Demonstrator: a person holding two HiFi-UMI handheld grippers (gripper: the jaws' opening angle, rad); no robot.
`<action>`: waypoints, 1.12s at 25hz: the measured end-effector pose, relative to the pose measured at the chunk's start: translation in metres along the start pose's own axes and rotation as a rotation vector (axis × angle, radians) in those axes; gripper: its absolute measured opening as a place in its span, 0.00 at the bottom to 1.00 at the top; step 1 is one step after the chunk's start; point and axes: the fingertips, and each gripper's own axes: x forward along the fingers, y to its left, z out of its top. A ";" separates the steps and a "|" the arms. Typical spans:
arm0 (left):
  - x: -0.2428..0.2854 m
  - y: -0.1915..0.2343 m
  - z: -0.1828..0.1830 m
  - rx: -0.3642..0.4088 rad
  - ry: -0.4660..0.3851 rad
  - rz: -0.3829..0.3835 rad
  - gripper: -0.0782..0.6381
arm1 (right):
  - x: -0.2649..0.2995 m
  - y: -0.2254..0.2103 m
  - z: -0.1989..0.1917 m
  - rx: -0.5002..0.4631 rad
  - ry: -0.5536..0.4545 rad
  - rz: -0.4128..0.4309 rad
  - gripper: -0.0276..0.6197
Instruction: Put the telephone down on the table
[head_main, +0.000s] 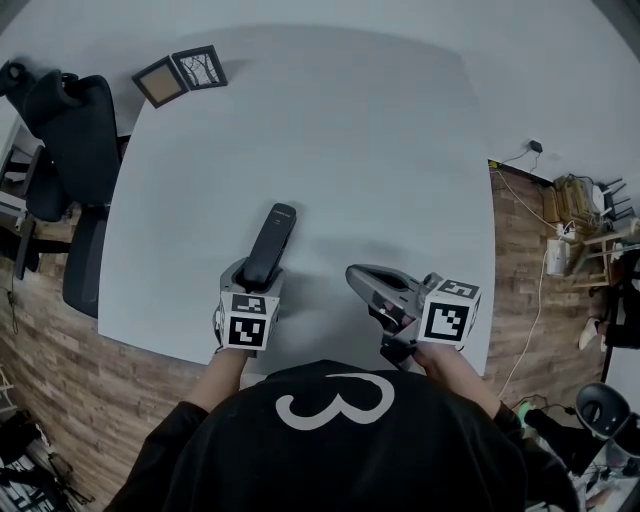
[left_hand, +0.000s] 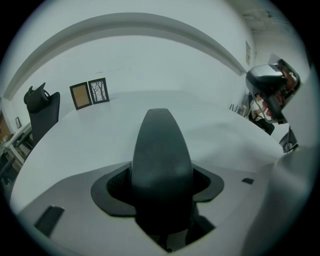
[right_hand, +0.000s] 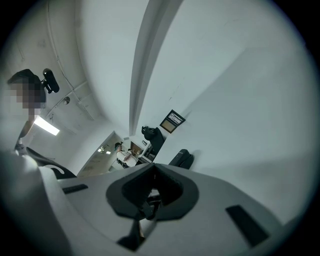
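A dark telephone handset (head_main: 272, 243) sticks out forward from my left gripper (head_main: 258, 277), over the near part of the white table (head_main: 350, 130). That gripper is shut on the handset's near end. In the left gripper view the telephone (left_hand: 161, 155) fills the space between the dark pads and points away over the tabletop. Whether its far end touches the table I cannot tell. My right gripper (head_main: 358, 277) hovers to the right, tilted and pointing left, jaws together with nothing between them. The right gripper view shows the telephone (right_hand: 181, 159) beyond my right gripper (right_hand: 150, 192).
Two framed pictures (head_main: 182, 75) lie at the table's far left corner. A black office chair (head_main: 70, 150) stands off the left edge. Cables and clutter (head_main: 570, 230) lie on the wooden floor to the right. The table's front edge is just below both grippers.
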 end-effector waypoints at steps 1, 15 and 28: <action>0.000 -0.001 0.001 0.001 0.004 0.001 0.51 | -0.001 0.000 0.002 -0.001 -0.004 0.001 0.06; -0.001 -0.004 0.002 0.050 0.042 -0.136 0.61 | -0.003 0.014 -0.004 -0.009 -0.044 -0.009 0.06; -0.118 -0.001 0.066 -0.110 -0.246 -0.318 0.61 | -0.021 0.086 -0.025 -0.089 -0.140 -0.028 0.06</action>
